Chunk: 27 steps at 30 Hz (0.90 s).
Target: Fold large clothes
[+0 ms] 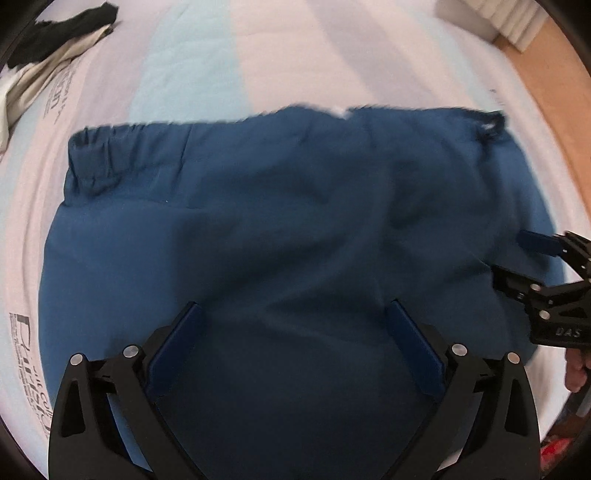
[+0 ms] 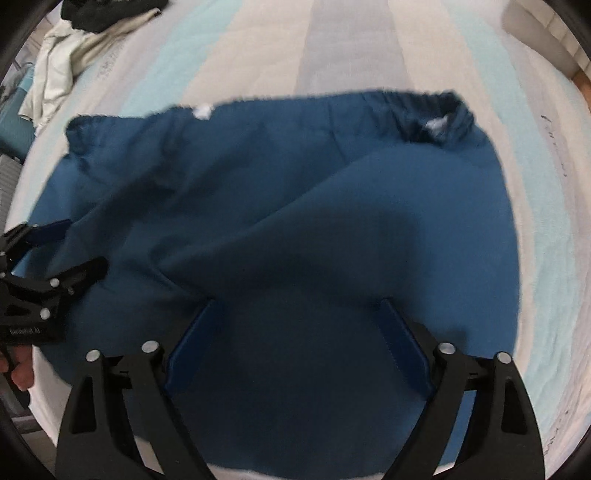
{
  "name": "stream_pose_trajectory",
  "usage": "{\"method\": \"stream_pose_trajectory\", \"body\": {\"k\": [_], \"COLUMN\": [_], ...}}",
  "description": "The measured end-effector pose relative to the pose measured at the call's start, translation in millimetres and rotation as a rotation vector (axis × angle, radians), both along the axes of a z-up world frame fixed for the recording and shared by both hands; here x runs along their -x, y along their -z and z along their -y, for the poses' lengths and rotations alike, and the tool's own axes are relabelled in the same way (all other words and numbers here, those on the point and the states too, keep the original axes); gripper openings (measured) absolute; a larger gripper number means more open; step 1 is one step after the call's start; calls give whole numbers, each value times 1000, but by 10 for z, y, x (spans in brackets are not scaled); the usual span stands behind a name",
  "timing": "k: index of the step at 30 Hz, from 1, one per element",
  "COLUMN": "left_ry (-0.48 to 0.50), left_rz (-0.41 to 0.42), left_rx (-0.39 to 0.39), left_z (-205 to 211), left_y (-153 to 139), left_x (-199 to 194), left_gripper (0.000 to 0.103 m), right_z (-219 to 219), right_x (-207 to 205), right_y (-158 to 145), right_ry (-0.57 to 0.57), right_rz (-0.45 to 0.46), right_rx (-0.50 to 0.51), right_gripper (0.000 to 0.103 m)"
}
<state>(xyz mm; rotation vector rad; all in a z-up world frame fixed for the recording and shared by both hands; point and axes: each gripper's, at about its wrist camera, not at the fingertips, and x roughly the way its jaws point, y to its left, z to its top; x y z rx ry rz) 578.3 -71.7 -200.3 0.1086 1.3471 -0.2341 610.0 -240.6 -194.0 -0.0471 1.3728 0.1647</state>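
A large dark blue garment [image 1: 258, 221] with an elastic waistband [image 1: 110, 155] lies spread on a striped bed sheet [image 1: 192, 66]. It also fills the right wrist view [image 2: 295, 221], waistband at the far edge [image 2: 406, 103]. My left gripper [image 1: 295, 314] is open, fingers wide apart just above the cloth near its front edge. My right gripper [image 2: 299, 314] is open in the same way over the cloth. The right gripper shows at the right edge of the left wrist view [image 1: 517, 258]. The left gripper shows at the left edge of the right wrist view [image 2: 74, 243].
A pile of black and cream clothes [image 1: 51, 48] lies at the far left of the bed, and it shows in the right wrist view too [image 2: 81, 40]. A wooden floor [image 1: 546, 85] and a white object [image 1: 495, 18] lie past the bed's far right.
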Motion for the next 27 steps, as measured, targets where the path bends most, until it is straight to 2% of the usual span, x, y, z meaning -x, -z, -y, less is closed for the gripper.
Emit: {"method": "stream_pose_trajectory", "body": {"k": [5, 12, 16, 18, 22, 27], "left_ry": [24, 7, -7, -11, -5, 20], "left_rz": [-15, -13, 13, 48, 141, 246], "left_rx": [-39, -60, -30, -10, 3, -16], "left_z": [-58, -47, -73, -93, -78, 61], "left_y": [247, 382, 184, 40, -222, -371], "left_x": [-86, -155, -35, 99, 518, 1070], "left_gripper": [98, 98, 97, 97, 97, 97], "right_z": [-28, -114, -116, -52, 27, 88], "right_x": [-126, -270, -125, 37, 417, 843], "right_y": [242, 389, 155, 13, -163, -248], "right_ry": [-17, -9, 26, 60, 85, 78], "right_rz": [-11, -3, 56, 88, 140, 201], "right_rx": [14, 54, 55, 4, -34, -13], "right_gripper": [87, 89, 89, 90, 90, 90]}}
